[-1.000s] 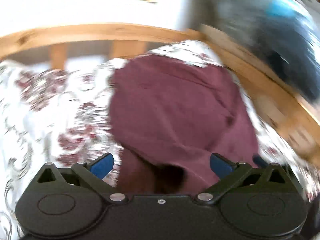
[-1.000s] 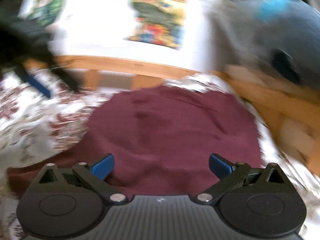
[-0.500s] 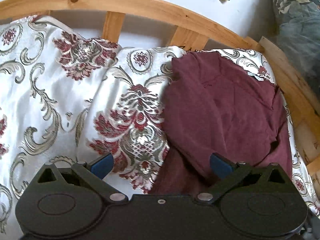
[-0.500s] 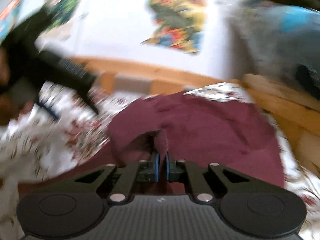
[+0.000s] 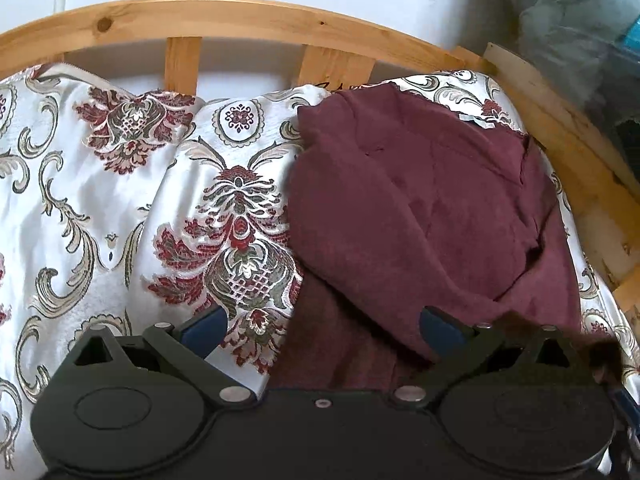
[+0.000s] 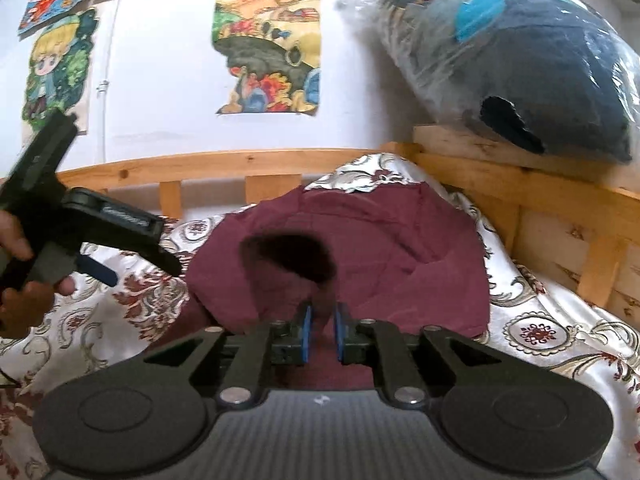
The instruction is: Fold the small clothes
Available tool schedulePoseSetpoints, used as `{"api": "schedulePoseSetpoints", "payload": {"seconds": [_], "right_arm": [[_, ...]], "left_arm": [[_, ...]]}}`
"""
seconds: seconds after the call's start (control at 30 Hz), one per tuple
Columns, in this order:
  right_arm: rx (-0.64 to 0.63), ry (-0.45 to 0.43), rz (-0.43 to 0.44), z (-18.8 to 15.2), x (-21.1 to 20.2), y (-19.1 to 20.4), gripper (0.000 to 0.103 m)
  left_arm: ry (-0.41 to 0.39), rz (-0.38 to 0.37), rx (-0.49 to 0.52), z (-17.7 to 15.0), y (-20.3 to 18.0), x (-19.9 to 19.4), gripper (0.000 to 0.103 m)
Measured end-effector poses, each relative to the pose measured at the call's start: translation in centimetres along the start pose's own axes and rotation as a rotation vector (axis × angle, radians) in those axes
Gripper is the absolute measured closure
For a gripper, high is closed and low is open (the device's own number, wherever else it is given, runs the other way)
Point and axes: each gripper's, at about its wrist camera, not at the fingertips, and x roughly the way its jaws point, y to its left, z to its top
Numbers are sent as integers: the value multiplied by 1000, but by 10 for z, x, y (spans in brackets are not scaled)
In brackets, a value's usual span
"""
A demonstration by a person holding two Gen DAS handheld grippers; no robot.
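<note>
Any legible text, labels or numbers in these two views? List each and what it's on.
None legible.
Posters on the wall: cartoon pictures only, no words readable.
Small mark on the bed rail: too small and blurred to read.
Maroon garment: no visible label or print.

Matt maroon cloth garment point(image 5: 420, 200) is laid on glossy satin-like patterned bedcover point(image 5: 100, 208), edged behind by knotty bare wooden bed rail point(image 5: 240, 20); grippers' matt black plastic.

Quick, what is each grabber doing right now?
Left gripper: jaws wide open, holding nothing.
Right gripper: jaws, just reopened a little after snapping shut, pinch a fold of the dark red fabric garment.
</note>
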Motion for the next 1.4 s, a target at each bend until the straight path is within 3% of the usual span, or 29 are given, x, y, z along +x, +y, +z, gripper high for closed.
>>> {"api": "schedulePoseSetpoints", "payload": {"seconds": [0.07,0.23,0.47,0.6,0.87,0.93,1.1,1.13,1.4], "right_arm": [[-2,-22,7,2,-2,4,61],[-6,-64,3,5,-5,5,54],[28,68,73,-4,19,2,46],[-94,112,102,-13,32,18,45],[-333,191,17,-27,46,33,45],[-381,186,2,-29,47,34,47],[-307,164,-1,-18,45,22,94],[-294,162,-6,-15,43,17,98],[-222,133,-85,9,30,-25,102]], "left_arm": [[5,-1,-7,0,0,1,1],[20,9,-3,-3,-2,6,1],[39,18,23,-6,-13,17,1],[53,21,48,-10,-25,34,1],[116,23,19,-14,-47,78,3],[123,25,32,-17,-52,82,3],[148,97,54,-22,-59,92,4],[152,103,41,-24,-59,94,4],[171,135,79,-31,-62,93,4]]}}
